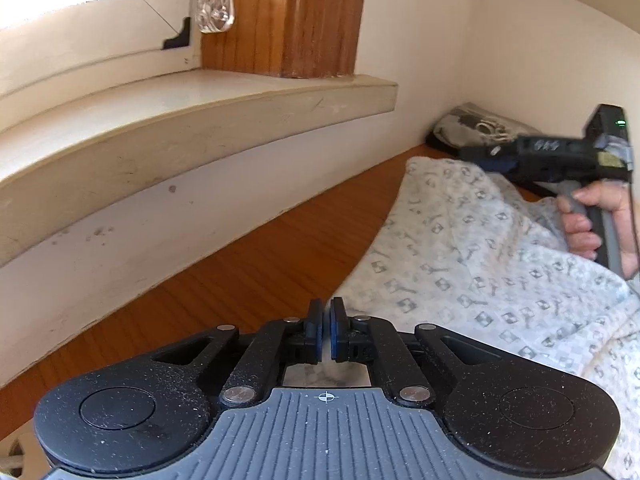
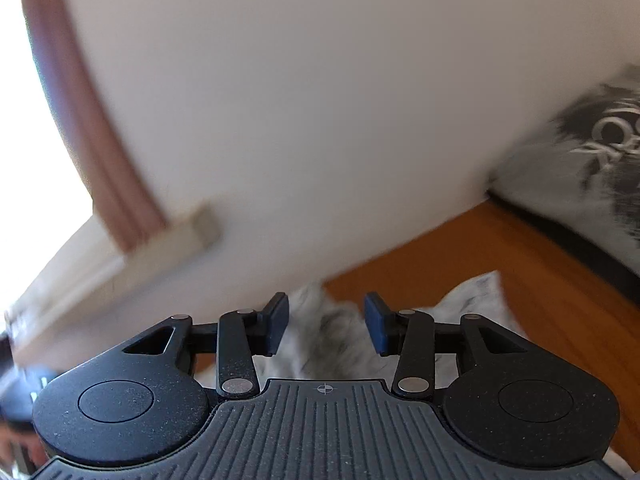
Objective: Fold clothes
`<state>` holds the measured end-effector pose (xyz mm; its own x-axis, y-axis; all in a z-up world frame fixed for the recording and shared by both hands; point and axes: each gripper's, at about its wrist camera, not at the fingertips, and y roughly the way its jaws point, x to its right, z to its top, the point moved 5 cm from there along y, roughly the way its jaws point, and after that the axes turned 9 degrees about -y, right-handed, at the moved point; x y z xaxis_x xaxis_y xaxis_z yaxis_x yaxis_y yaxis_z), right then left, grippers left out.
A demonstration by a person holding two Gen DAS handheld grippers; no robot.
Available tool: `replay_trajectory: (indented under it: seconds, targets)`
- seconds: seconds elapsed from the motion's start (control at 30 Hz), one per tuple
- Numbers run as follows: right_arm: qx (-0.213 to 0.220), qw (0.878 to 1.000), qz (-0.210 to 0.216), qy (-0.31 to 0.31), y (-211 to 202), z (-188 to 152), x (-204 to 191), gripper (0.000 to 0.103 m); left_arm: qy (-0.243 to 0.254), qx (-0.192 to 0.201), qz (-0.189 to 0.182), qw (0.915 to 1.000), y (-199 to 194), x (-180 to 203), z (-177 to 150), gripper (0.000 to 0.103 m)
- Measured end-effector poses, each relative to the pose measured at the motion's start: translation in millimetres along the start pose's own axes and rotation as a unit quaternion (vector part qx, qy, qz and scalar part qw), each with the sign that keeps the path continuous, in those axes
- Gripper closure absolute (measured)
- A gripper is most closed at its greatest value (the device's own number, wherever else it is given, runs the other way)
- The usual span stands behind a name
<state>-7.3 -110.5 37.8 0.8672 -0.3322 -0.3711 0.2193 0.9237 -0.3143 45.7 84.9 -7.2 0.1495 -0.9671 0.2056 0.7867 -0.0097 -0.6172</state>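
My left claw [image 1: 327,330] sits low over the wooden table [image 1: 256,264], its blue pads pressed nearly together with only a thin slit between them; pale cloth shows just below the pads, but I cannot tell whether any of it is pinched. A cream wall and a deep window sill [image 1: 192,120] curve across from 9 to 1 o'clock, with a wooden post [image 1: 288,16] standing on the sill at 12 o'clock. The patterned garment [image 1: 500,264], white with small grey motifs, lies rumpled on the table from 3 to 5 o'clock, its near edge reaching my left claw. At 2 o'clock a hand [image 1: 596,224] grips the handle of my right tool above the cloth. Behind it, against the wall, lies a dark item with a grey-and-white print [image 1: 476,128].

Through the right wrist camera, blurred, my right claw [image 2: 326,322] is spread wide, holding nothing, with the garment [image 2: 332,344] lying directly beneath and between the pads. The printed item [image 2: 592,168] fills 2 to 3 o'clock on the table [image 2: 540,280].
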Motion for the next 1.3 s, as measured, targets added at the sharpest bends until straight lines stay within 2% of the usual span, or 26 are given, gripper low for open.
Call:
replay_trajectory:
  seconds: [0.03, 0.07, 0.1, 0.17, 0.23, 0.27, 0.4, 0.47, 0.5, 0.6, 0.63, 0.77, 0.87, 0.93, 0.97, 1.23, 1.3]
  targets:
    - [0.016, 1.000, 0.000, 0.012, -5, 2, 5, 0.061, -0.002, 0.004, 0.009, 1.0000, -5, -1, 0, 0.093]
    - [0.026, 0.999, -0.002, 0.022, -8, 2, 9, 0.061, -0.004, 0.009, 0.017, 0.9998, -11, -2, 0, 0.083]
    - [0.032, 0.999, -0.003, 0.029, -10, 3, 12, 0.060, -0.002, 0.016, 0.013, 0.9998, -14, 0, 1, 0.078]
    - [0.031, 0.999, -0.002, 0.031, -9, 2, 13, 0.059, 0.004, 0.028, 0.004, 0.9996, -20, 8, 2, 0.053]
    - [0.021, 1.000, -0.003, 0.016, -6, 2, 8, 0.059, 0.013, 0.034, -0.009, 0.9993, -24, 19, 0, 0.040]
    - [0.017, 1.000, -0.002, 0.008, -4, 2, 6, 0.059, 0.019, 0.036, -0.014, 0.9991, -25, 24, -2, 0.037]
    - [0.008, 1.000, -0.001, -0.027, 0, 1, -5, 0.059, 0.039, 0.037, -0.017, 0.9984, -24, 36, -11, 0.036]
    - [0.002, 0.997, -0.003, -0.082, 4, 1, -24, 0.081, 0.029, 0.030, -0.014, 0.9990, -21, 32, -13, 0.035]
    - [-0.013, 0.991, -0.009, -0.130, 8, 0, -36, 0.091, 0.021, 0.024, -0.012, 0.9994, -19, 30, -14, 0.035]
    - [-0.077, 0.966, 0.001, -0.248, 22, -9, -72, 0.090, -0.002, 0.017, -0.009, 0.9998, -17, 22, -14, 0.035]
    - [-0.102, 0.958, 0.003, -0.267, 29, -15, -77, 0.090, -0.006, 0.014, -0.007, 0.9999, -16, 20, -14, 0.035]
    - [-0.142, 0.950, -0.034, -0.277, 46, -25, -69, 0.089, -0.020, 0.011, -0.007, 0.9997, -17, 13, -14, 0.032]
    - [-0.143, 0.959, -0.016, -0.245, 46, -21, -60, 0.080, -0.023, 0.011, -0.009, 0.9996, -17, 12, -14, 0.025]
    - [-0.131, 0.963, -0.017, -0.234, 42, -17, -58, 0.064, -0.017, 0.009, -0.007, 0.9998, -16, 12, -13, 0.025]
    - [-0.121, 0.965, -0.020, -0.230, 39, -14, -58, 0.061, -0.014, 0.008, -0.005, 0.9999, -16, 13, -13, 0.025]
    - [-0.039, 0.978, -0.046, -0.202, 14, 10, -57, 0.054, -0.019, 0.009, -0.009, 0.9998, -17, 12, -13, 0.022]
    - [-0.047, 0.978, -0.038, -0.201, 17, 11, -61, 0.055, -0.017, 0.008, -0.009, 0.9998, -17, 13, -13, 0.021]
